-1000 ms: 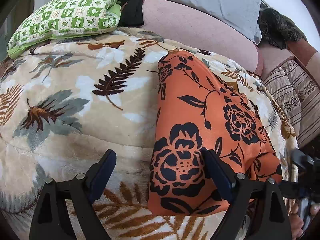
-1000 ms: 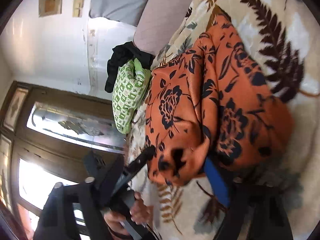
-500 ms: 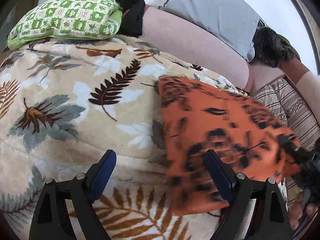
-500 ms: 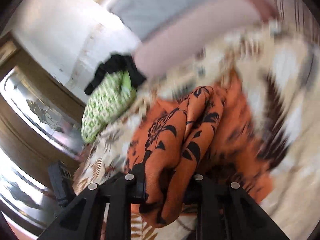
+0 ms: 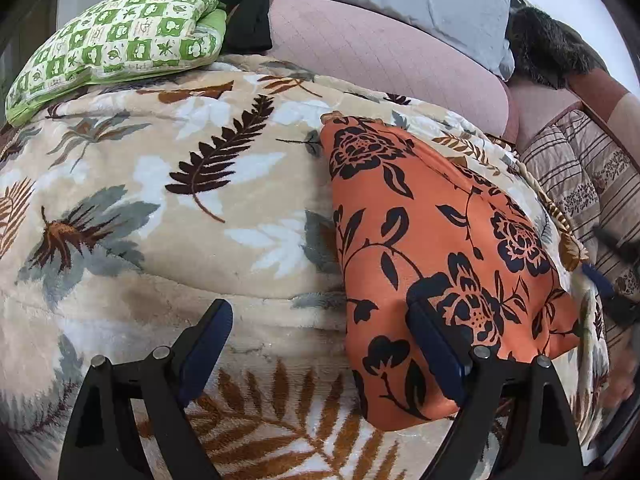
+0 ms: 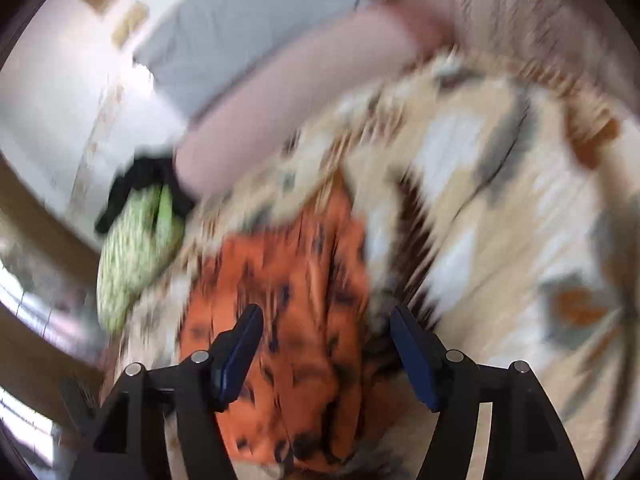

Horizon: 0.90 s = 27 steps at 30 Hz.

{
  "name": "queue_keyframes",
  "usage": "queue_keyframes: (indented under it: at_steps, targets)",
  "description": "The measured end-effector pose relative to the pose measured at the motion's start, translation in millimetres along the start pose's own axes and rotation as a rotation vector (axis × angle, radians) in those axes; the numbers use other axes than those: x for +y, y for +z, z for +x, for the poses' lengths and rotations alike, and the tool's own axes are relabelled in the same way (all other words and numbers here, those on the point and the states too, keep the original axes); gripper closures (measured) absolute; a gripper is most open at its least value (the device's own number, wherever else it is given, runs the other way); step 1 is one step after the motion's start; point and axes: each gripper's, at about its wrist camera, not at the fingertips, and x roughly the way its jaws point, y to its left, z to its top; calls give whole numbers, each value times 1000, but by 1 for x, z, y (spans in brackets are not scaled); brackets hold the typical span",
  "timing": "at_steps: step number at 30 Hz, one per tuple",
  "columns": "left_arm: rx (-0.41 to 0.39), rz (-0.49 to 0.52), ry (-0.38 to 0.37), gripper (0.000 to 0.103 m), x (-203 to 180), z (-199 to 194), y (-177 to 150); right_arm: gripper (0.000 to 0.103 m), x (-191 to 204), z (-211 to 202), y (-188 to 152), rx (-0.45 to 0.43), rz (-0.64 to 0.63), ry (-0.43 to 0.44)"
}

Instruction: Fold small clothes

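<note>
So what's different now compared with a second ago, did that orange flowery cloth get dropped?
Yes. The right gripper, clamped on a bunch of the orange floral garment half a second ago, has opened and let it go; the cloth now lies folded flat on the leaf-print blanket. The left gripper stayed open and empty, and the green checked pillow did not move.

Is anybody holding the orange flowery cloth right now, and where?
Nothing is held. The left gripper and the right gripper are both open, and the orange floral garment lies on the leaf-print blanket.
</note>
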Motion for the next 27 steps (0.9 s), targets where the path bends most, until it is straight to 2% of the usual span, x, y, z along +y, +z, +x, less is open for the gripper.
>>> queue_keyframes:
  at_steps: [2,3,5,7,8,10,11,13,15,18,21,22,23,24,27]
  targets:
    - [6,-4,4,13,-1,1,0,32,1,-14,8,-65,10,26]
    - [10,-6,5,13,-1,2,0,33,13,-10,12,-43,-30,74]
    - [16,-4,6,13,0,5,0,37,42,14,16,51,-111,72]
    - [21,-3,6,12,1,7,-1,58,63,41,19,144,-163,64]
    - [23,-3,10,10,1,8,-1,63,75,64,17,218,-184,50]
    - [29,-3,26,5,1,12,-4,64,76,98,13,294,-191,-23]
    - [30,-7,24,2,1,15,-5,71,77,123,11,332,-210,-99]
    - [30,-7,19,2,0,17,-7,82,74,159,13,348,-275,-197]
    - [25,-3,26,1,-2,17,-8,83,73,180,19,329,-353,-243]
    - [23,7,42,2,-3,12,-6,83,77,193,35,334,-313,-260]
    - [27,8,47,2,-1,6,-6,82,90,182,54,300,-299,-206]
    - [28,12,47,2,-2,4,-7,81,94,174,58,291,-305,-160]
    - [28,20,47,2,-2,3,-8,80,109,167,58,293,-315,-69]
    - [27,28,49,2,-3,1,-9,80,123,165,54,307,-332,-5]
    - [16,52,58,2,-5,-1,-13,80,154,174,38,374,-391,29]
